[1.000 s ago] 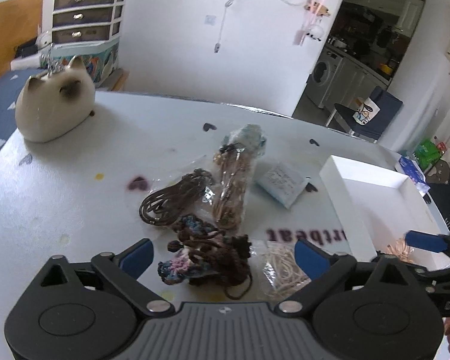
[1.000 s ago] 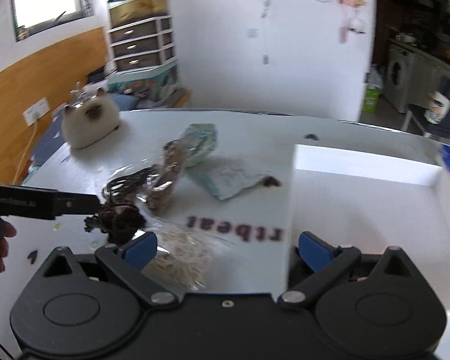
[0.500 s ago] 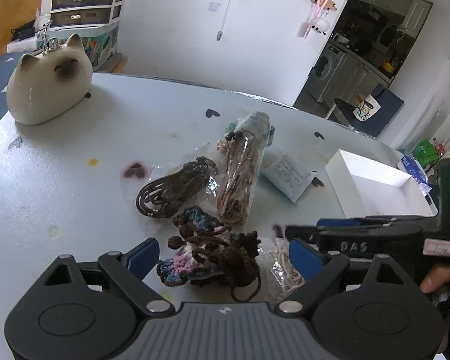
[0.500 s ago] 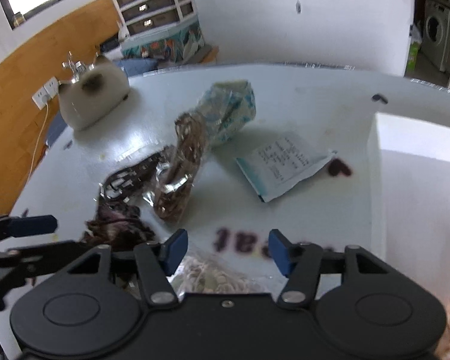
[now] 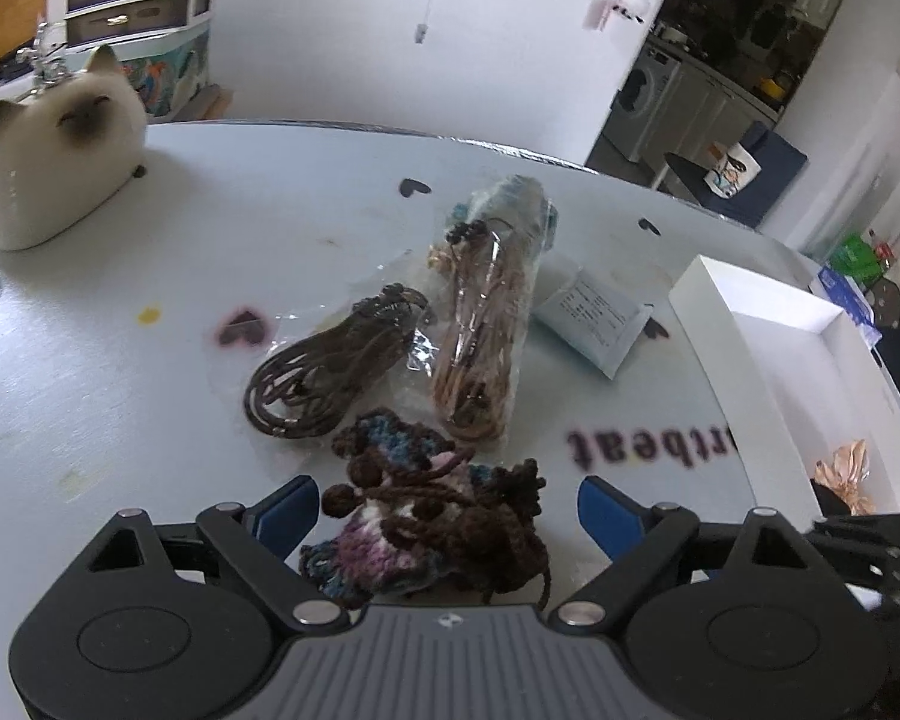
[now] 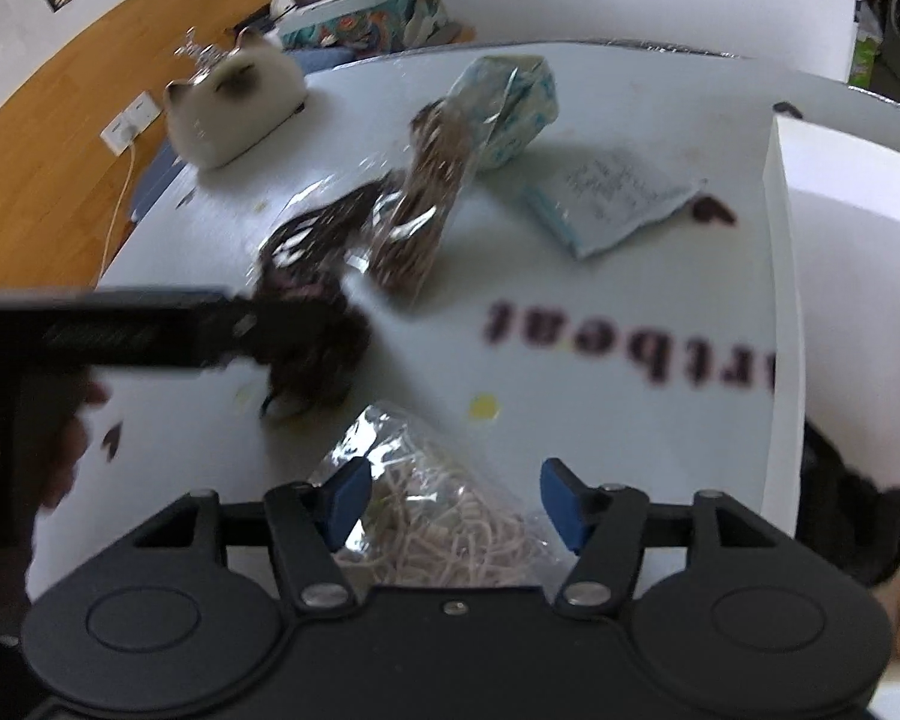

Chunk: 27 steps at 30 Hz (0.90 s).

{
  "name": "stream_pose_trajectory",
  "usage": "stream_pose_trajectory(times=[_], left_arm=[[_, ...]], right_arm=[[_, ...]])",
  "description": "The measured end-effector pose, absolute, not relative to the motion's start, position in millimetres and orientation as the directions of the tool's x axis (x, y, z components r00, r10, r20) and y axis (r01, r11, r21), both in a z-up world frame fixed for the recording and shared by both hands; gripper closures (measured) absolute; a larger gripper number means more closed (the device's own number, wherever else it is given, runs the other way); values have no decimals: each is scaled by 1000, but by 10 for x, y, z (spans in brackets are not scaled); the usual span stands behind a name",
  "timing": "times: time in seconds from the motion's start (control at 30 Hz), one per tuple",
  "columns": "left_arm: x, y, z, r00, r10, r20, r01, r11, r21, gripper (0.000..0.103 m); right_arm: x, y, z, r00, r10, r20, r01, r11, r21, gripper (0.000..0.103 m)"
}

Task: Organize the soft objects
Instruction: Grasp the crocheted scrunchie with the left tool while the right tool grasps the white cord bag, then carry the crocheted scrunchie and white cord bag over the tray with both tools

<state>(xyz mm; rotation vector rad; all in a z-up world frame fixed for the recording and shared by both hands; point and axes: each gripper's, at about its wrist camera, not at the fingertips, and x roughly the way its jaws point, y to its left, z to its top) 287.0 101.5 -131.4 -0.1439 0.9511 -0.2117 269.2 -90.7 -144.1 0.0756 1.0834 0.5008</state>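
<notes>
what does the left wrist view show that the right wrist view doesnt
Only the left wrist view: the open left hand-held gripper straddling the knitted yarn piece, plus a tan item inside the white box.

Only the right wrist view: the open right hand-held gripper around the bag of cream cord, and a yellow spot on the table.

Both: the cat figurine, the bagged dark cord, the brown cord bag and the paper packet.

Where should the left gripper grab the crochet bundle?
Grip the thick dark-brown middle of the crochet bundle, coming straight down with the left gripper, whose open jaws already stand either side of it. It lies flat and lumpy on the table; loose yarn tails at its near edge would likely slip, so avoid them.
</notes>
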Motion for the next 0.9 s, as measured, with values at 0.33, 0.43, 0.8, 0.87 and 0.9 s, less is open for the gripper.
stream_pose_trajectory(times=[0.33, 0.43, 0.8, 0.87, 0.9], left_arm=[[2971, 1016, -1455, 512, -240, -825, 116, 971, -211, 37], [2956, 1040, -1443, 512, -245, -824, 114, 969, -217, 42], [2815, 1122, -1402, 518, -261, -814, 100, 964, -246, 48], [2776, 1134, -1392, 521, -262, -813, 96, 964, -249, 49], [2759, 1140, -1390, 522, -262, -812, 93, 964, -251, 50]], right_arm=[[2470, -702, -1391, 316, 454, -833, -582, 786, 208, 9], [2466, -623, -1456, 319, 418, -850, -632, 763, 138, 9], [2481, -589, -1514, 306, 406, -861, -634, 762, 134, 22], [2471, -585, -1504, 315, 390, -865, -603, 786, 135, 30], [2470, -588, -1497, 322, 383, -866, -584, 800, 137, 31]])
